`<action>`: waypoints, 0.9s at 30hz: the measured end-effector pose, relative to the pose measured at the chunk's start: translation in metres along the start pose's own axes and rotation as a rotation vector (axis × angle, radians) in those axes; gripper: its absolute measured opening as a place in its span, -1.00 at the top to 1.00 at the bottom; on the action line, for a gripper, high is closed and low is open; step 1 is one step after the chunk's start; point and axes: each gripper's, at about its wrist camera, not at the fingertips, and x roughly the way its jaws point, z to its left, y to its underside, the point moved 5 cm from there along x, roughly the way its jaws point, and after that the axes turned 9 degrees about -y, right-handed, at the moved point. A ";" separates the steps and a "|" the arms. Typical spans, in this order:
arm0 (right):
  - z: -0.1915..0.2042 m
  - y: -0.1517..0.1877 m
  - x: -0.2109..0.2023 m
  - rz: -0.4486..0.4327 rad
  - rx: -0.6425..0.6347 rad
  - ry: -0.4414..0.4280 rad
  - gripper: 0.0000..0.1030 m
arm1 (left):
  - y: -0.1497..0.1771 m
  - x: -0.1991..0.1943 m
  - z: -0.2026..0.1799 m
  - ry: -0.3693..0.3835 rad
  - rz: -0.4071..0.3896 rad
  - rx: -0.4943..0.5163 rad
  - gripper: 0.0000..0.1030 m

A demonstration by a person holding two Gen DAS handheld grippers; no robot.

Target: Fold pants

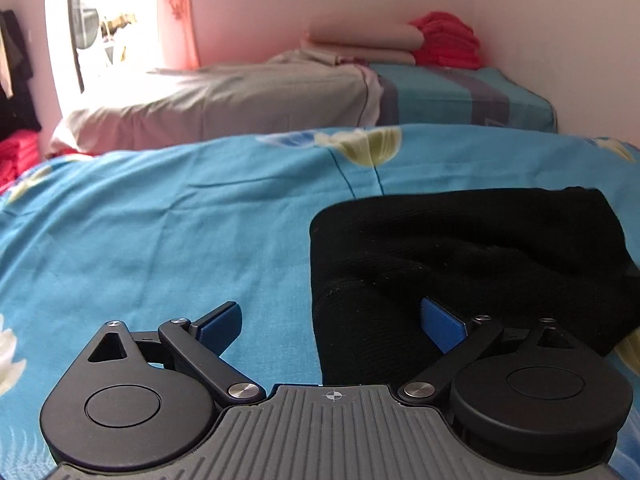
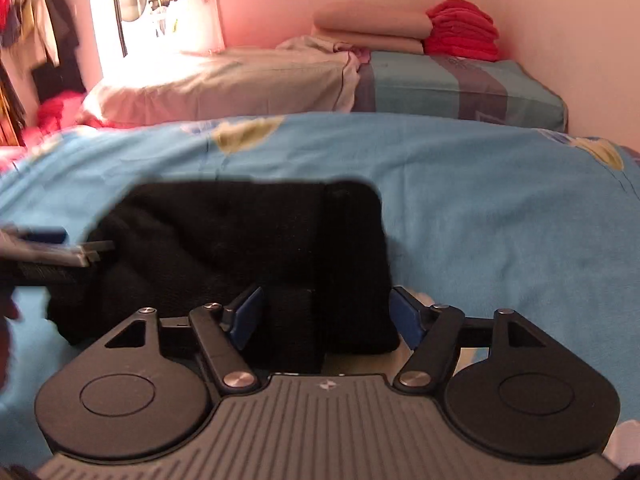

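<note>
The black pants (image 1: 460, 264) lie folded in a bundle on the blue flowered bedsheet (image 1: 160, 220). My left gripper (image 1: 332, 320) is open, its jaws wide apart around the bundle's near left corner; its right finger (image 1: 442, 326) rests against the cloth. In the right wrist view the pants (image 2: 240, 248) lie in the middle, and my right gripper (image 2: 326, 312) is open with both fingers astride the bundle's near right corner. The left gripper (image 2: 52, 250) shows at the left edge, by the pants' left side.
A second bed (image 1: 440, 96) stands behind, with beige folded bedding (image 1: 360, 46) and a red folded stack (image 1: 448, 40). A bright window (image 1: 112, 28) is at the far left. Red cloth (image 1: 16, 156) and hanging clothes (image 2: 48, 40) are at the left.
</note>
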 end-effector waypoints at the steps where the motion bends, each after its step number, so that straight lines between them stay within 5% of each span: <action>1: -0.004 -0.009 -0.008 -0.032 0.026 -0.004 -0.44 | -0.001 0.001 -0.001 -0.004 -0.005 0.003 -1.00; 6: 0.004 -0.036 0.025 -0.098 0.071 -0.076 -0.41 | 0.000 0.002 -0.003 -0.018 -0.015 0.006 -1.00; 8: 0.005 -0.030 0.059 -0.041 0.043 -0.025 0.37 | 0.001 0.000 -0.004 -0.018 -0.016 0.004 -1.00; 10: 0.011 -0.032 0.062 -0.073 -0.009 -0.011 0.65 | 0.000 -0.001 -0.004 -0.019 -0.014 0.008 -1.00; 13: 0.012 -0.049 0.046 -0.167 -0.016 -0.021 0.65 | -0.001 -0.001 -0.004 -0.003 -0.011 0.002 -1.00; 16: 0.005 -0.041 0.069 -0.080 -0.064 0.035 0.61 | -0.001 0.000 -0.006 -0.001 -0.005 -0.005 -1.00; 18: 0.005 -0.037 0.076 -0.094 -0.095 0.047 0.57 | -0.001 -0.001 -0.006 -0.004 -0.007 -0.003 -1.00; 21: -0.004 -0.037 0.061 -0.124 -0.048 0.043 0.23 | -0.002 0.000 -0.006 -0.001 0.000 0.000 -1.00; 23: -0.012 -0.035 0.047 -0.134 -0.024 0.082 -0.59 | -0.003 -0.001 -0.006 0.002 0.006 0.002 -1.00; 24: -0.016 -0.036 0.043 -0.140 -0.018 0.111 -0.80 | -0.004 -0.001 -0.005 0.010 0.008 0.002 -1.00; 27: -0.027 -0.032 0.031 -0.119 0.033 0.045 -0.83 | -0.007 -0.006 0.004 0.069 0.023 -0.028 -1.00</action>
